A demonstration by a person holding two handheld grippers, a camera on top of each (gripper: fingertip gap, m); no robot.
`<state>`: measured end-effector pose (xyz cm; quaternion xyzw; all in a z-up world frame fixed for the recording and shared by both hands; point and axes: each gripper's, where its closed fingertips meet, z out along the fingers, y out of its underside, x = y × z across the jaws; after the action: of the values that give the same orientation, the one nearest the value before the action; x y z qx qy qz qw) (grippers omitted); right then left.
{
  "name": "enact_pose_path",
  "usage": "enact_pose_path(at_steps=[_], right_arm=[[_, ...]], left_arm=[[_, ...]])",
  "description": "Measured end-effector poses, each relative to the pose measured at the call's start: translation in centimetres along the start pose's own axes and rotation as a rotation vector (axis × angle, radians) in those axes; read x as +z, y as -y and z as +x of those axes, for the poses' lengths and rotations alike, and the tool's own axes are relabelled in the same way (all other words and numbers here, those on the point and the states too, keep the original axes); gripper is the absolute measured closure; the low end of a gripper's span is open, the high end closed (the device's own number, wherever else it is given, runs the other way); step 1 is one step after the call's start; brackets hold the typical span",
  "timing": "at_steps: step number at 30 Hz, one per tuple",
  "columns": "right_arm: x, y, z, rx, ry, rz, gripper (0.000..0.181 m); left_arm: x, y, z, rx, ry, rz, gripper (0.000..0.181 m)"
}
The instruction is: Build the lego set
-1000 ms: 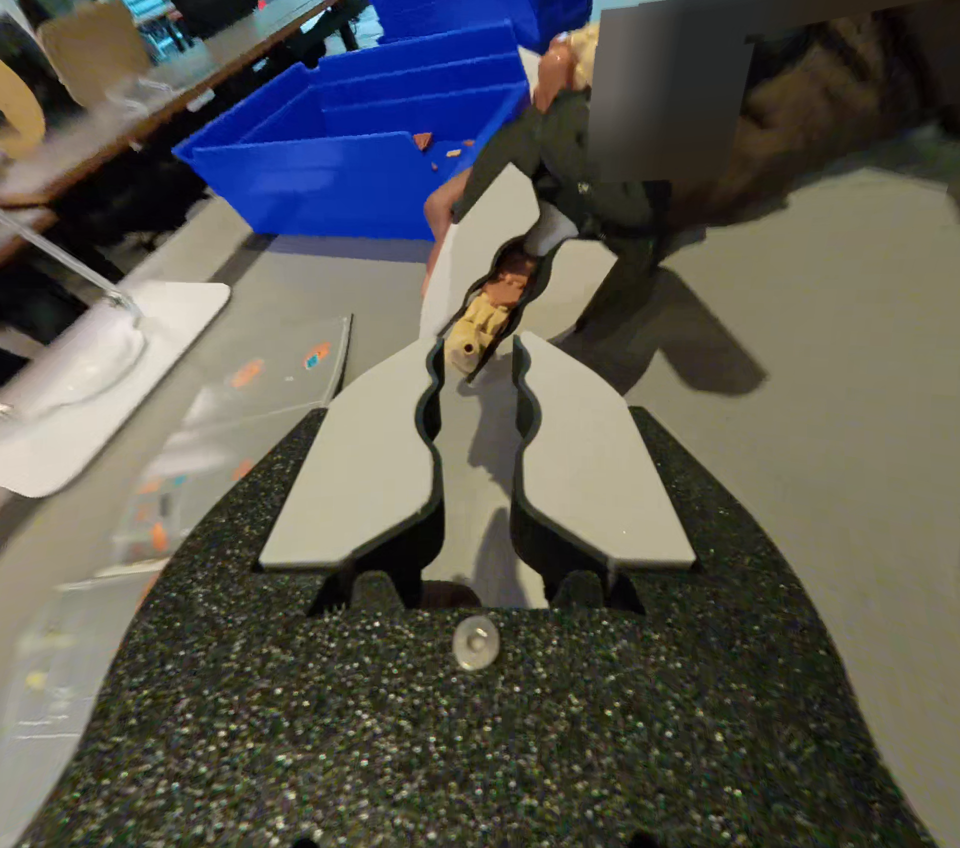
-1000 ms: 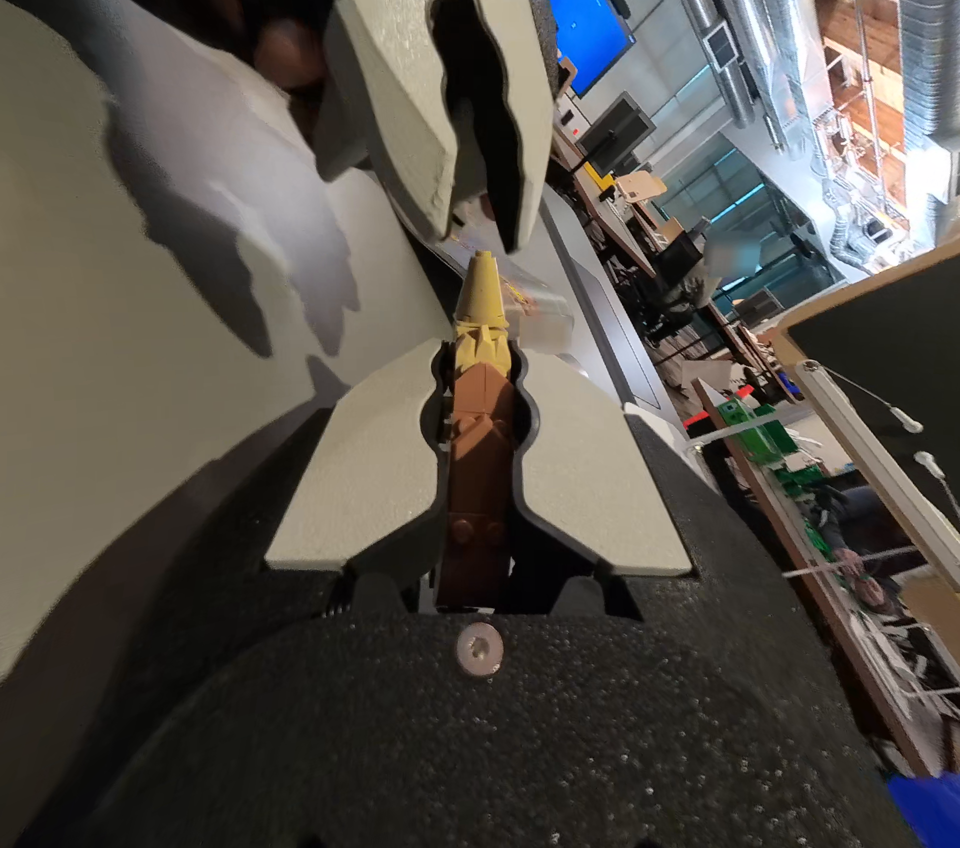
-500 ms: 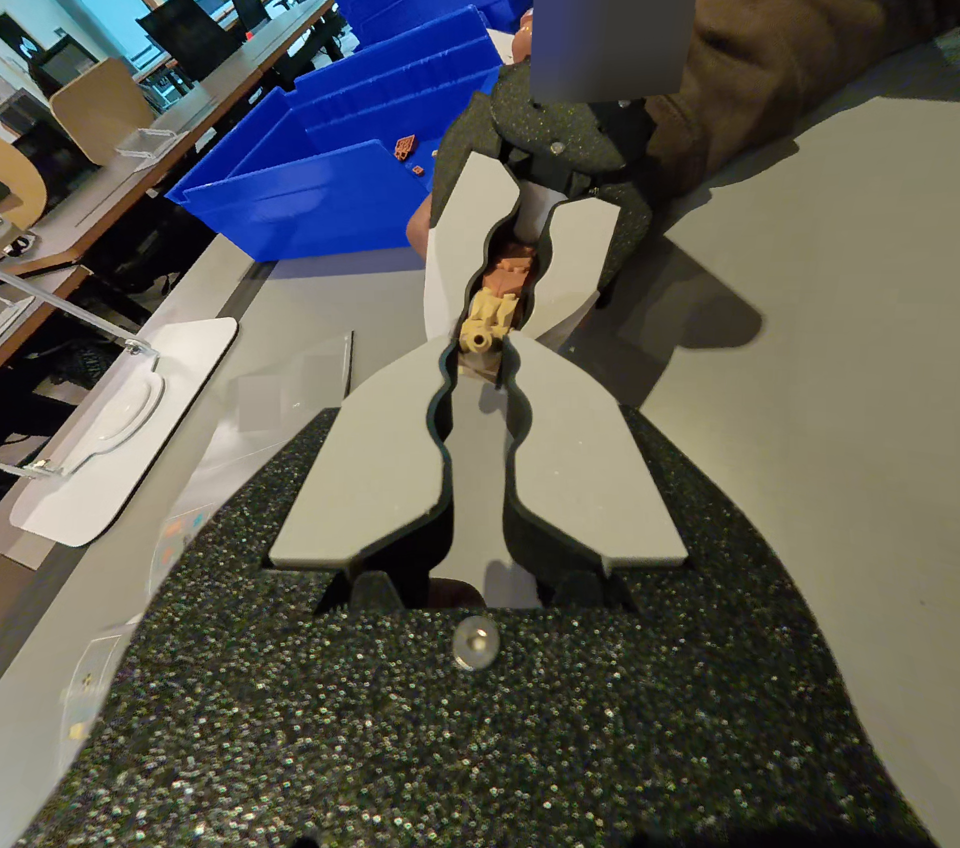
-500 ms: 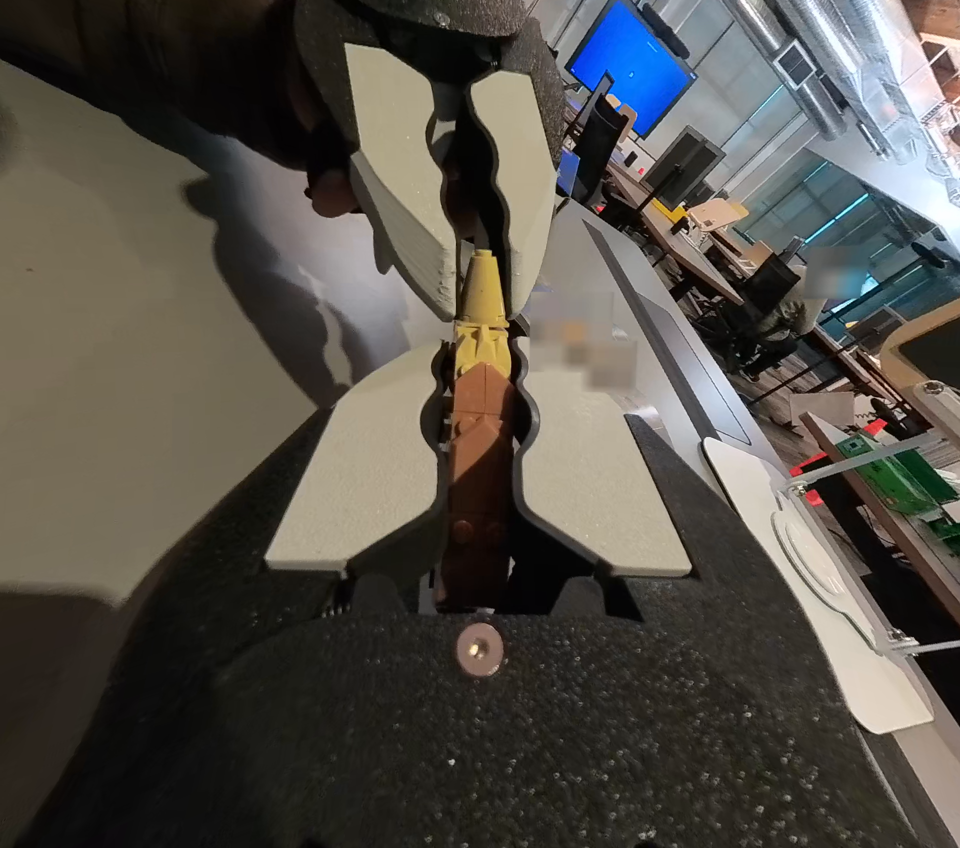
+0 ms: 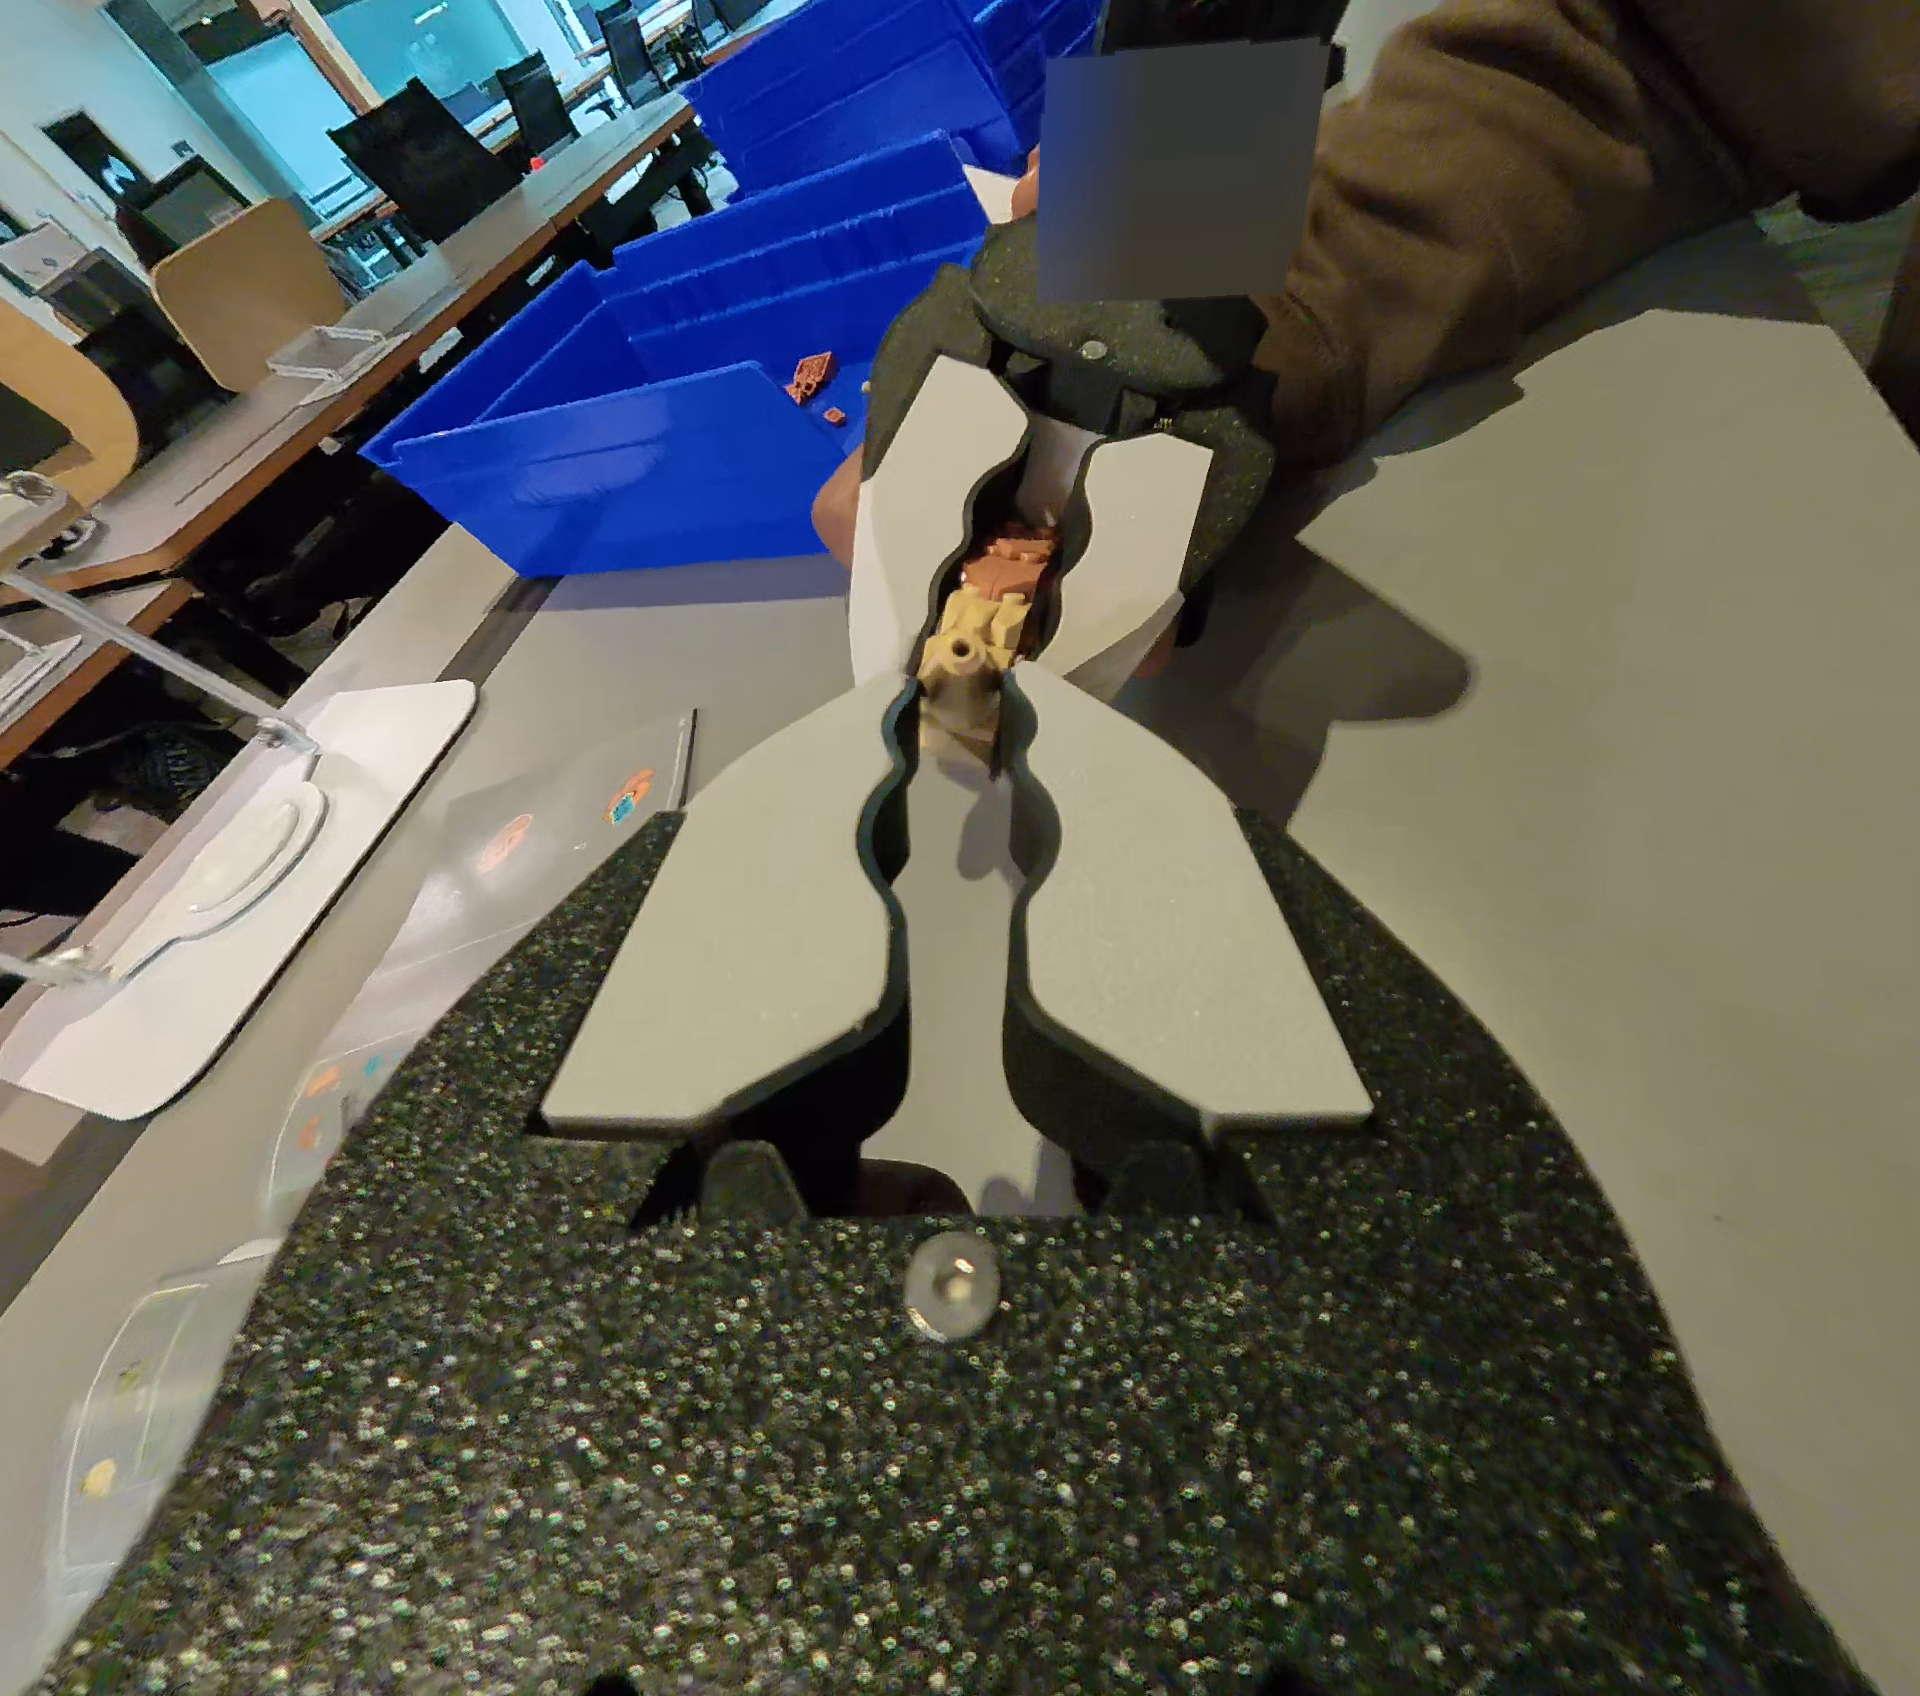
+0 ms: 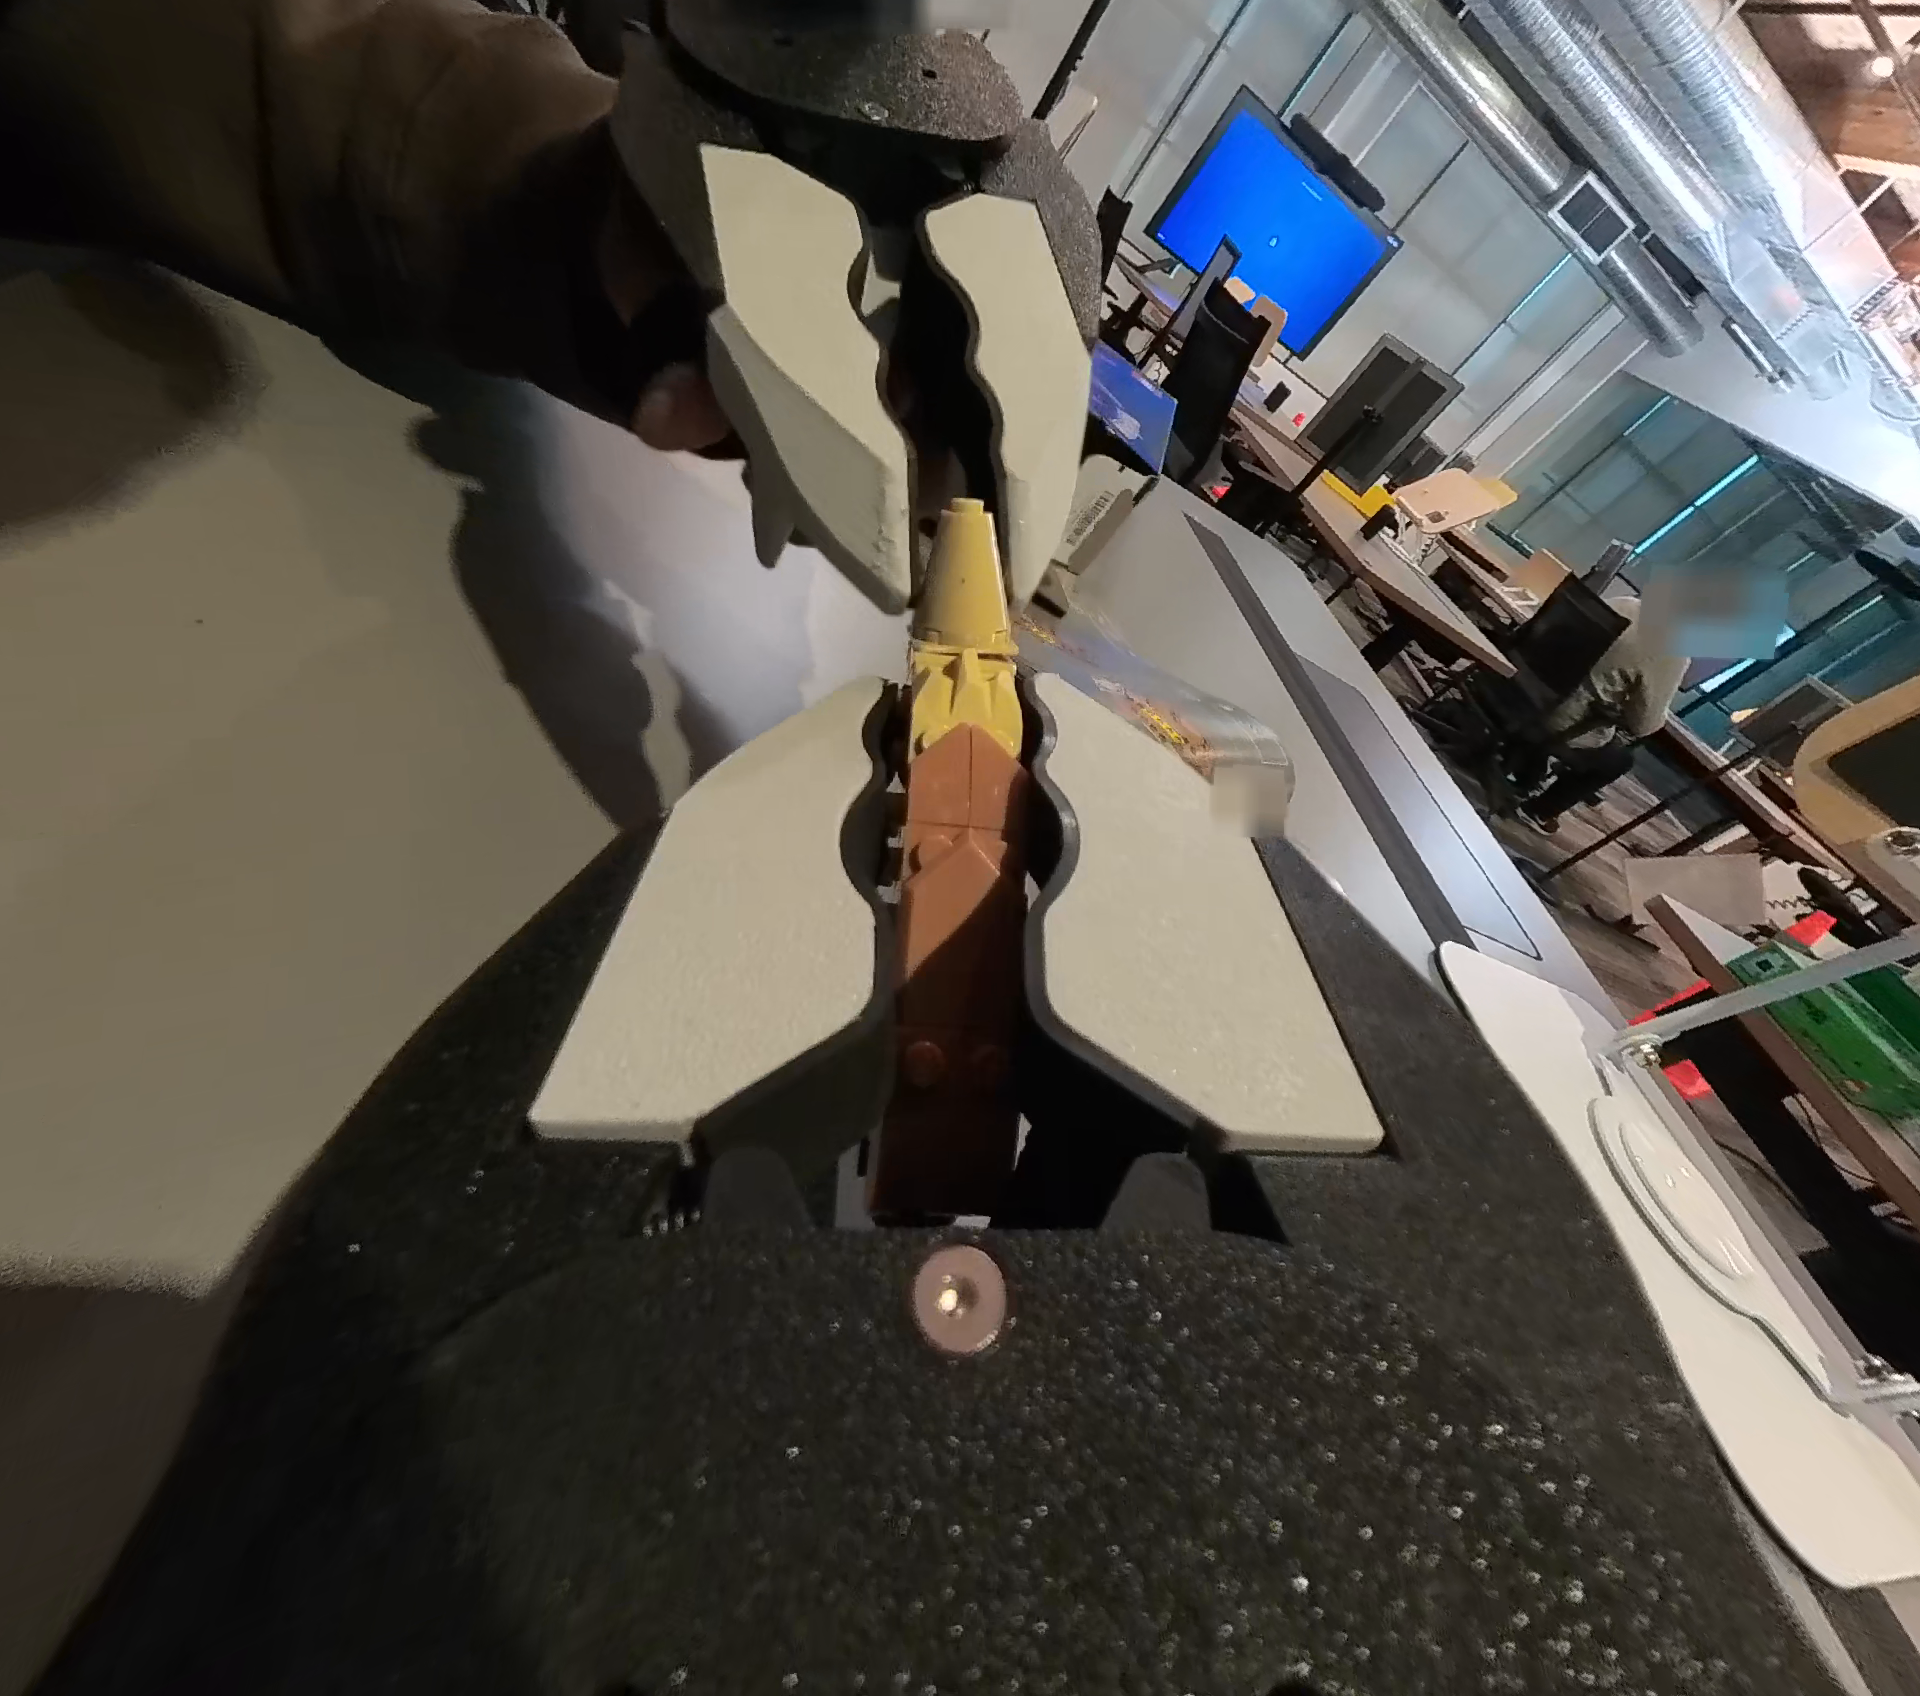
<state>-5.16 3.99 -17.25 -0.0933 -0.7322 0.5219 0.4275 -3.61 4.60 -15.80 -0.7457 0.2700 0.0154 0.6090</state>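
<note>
Right wrist view, two grippers, right gripper [image 6: 961, 701] clenching one brown-and-tan lego assembly [image 6: 956, 867], left gripper [image 5: 961, 696] pinching its tip

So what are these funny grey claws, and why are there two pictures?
Those are tools, not a robot. A person holds one hand-held gripper in each hand, and each carries a camera looking along its two grey fingers. One picture comes from the left hand-held gripper, the other from the right hand-held gripper, so each picture also shows the other tool facing it. The right one is clamped on a small lego model, brown with a tan pointed end. The left one's tips sit around that tan end; whether they squeeze it I cannot tell. Below is a grey table with blue bins, a few loose bricks inside, and clear plastic bags.
</note>
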Motion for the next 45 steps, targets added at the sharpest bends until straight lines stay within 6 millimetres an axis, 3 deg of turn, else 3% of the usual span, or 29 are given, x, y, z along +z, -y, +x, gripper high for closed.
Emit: enact_pose_path(at_steps=[10, 18, 45], right_arm=[[-0.3, 0.9, -1.0, 0.001, 0.062, 0.06, 0.161], [-0.1, 0.8, -1.6, -0.046, 0.072, 0.046, 0.16], [-0.2, 1.0, -3.2, -0.106, 0.133, 0.036, 0.16]], left_arm=[[-1.5, 1.0, -0.9, -0.501, -0.203, 0.112, 0.181], [-0.7, -0.3, 0.9, -0.454, -0.256, -0.001, 0.181], [-1.0, -0.7, 2.6, -0.622, -0.437, -0.004, 0.181]])
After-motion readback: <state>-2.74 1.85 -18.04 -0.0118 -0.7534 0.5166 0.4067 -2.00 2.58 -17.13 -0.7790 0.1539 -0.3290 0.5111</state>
